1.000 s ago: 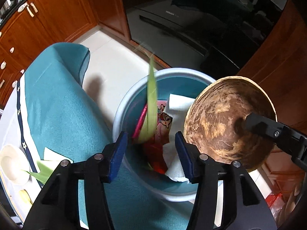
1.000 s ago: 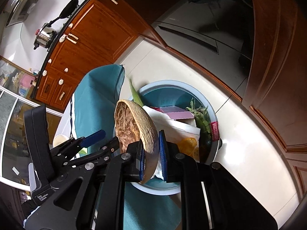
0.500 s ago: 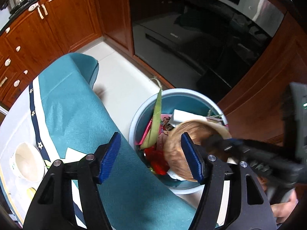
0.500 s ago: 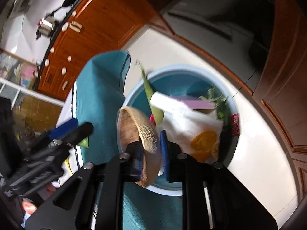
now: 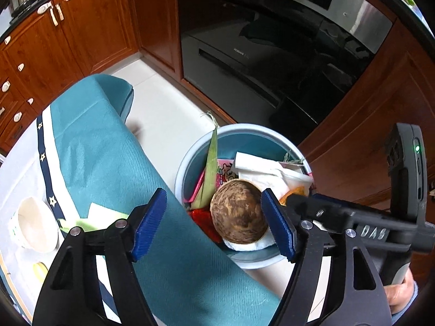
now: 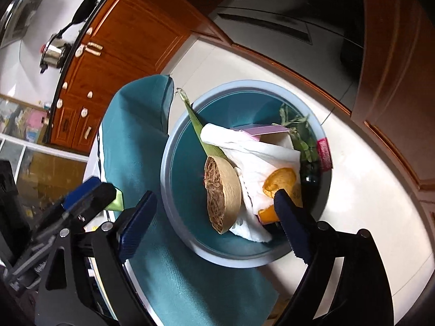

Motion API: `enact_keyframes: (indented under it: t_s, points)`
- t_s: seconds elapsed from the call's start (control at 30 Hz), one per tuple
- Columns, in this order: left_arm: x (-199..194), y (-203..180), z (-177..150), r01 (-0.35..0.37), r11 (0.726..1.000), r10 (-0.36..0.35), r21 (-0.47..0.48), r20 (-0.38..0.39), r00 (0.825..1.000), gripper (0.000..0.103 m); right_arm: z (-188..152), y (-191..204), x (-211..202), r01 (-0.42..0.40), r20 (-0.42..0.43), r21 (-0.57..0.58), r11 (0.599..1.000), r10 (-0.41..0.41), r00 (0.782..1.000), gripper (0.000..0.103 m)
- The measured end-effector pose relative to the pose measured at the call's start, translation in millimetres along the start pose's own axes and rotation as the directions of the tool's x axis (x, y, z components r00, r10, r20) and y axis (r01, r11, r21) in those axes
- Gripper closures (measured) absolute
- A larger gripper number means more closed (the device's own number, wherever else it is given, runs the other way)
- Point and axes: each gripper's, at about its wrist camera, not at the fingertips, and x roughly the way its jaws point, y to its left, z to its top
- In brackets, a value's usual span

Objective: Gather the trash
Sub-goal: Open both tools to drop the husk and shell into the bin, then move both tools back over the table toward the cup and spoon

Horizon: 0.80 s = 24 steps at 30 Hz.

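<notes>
The round bin (image 5: 181,171), pale blue at the rim and teal inside, stands on the floor by the table's edge. A brown coconut shell half (image 5: 236,214) lies loose in it on white paper (image 5: 261,168), beside a long green leaf (image 5: 212,157) that leans on the rim. My right gripper (image 6: 214,220) hangs above the bin (image 6: 165,168) with its jaws opening. The coconut shell half (image 6: 225,190) lies below them, touching neither. My left gripper (image 5: 214,220) is higher up, its jaws opening too, with nothing between them.
A teal tablecloth (image 5: 95,157) hangs over the table edge next to the bin. On the table are a white cup (image 5: 32,222), paper and green scraps (image 5: 95,217). Orange peel (image 6: 280,182) and wrappers fill the bin. A dark oven (image 5: 272,54) and wooden cabinets (image 5: 81,35) stand beyond the floor.
The right gripper opened and the coconut shell dropped into the bin. The leaf fell from the left gripper into the bin. The left gripper rose and its jaws widened.
</notes>
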Motion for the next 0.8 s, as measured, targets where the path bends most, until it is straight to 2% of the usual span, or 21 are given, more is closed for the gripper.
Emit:
enact_keyframes:
  t_s: [0.1,0.37,0.57,0.8]
  points:
    - [-6.0,1.9,-4.9,0.014,1.0,-0.014,-0.006,0.001,1.0,0.029,-3.9,-1.1,-8.1,0.014,0.008,0.013,1.0,-0.014,1.0,0.015]
    - [-40.6,1.5,-23.8,0.035,0.999,-0.035,0.006,0.036,0.999,0.025,-23.1,9.8,-38.3,0.036,0.031,0.009,0.999,-0.036,0.999,0.015]
    - [-73.6,12.6,-44.7,0.029,1.0,-0.03,0.004,0.088,0.996,0.014,-44.4,42.9,-59.0,0.043,0.049,-0.047,0.998,-0.041,0.998,0.012]
    - [-102.4,50.3,-70.7,0.014,0.999,-0.008,-0.044,0.126,0.992,0.009,-68.6,98.2,-63.3,0.038,0.036,-0.153,0.988,-0.033,0.999,0.012]
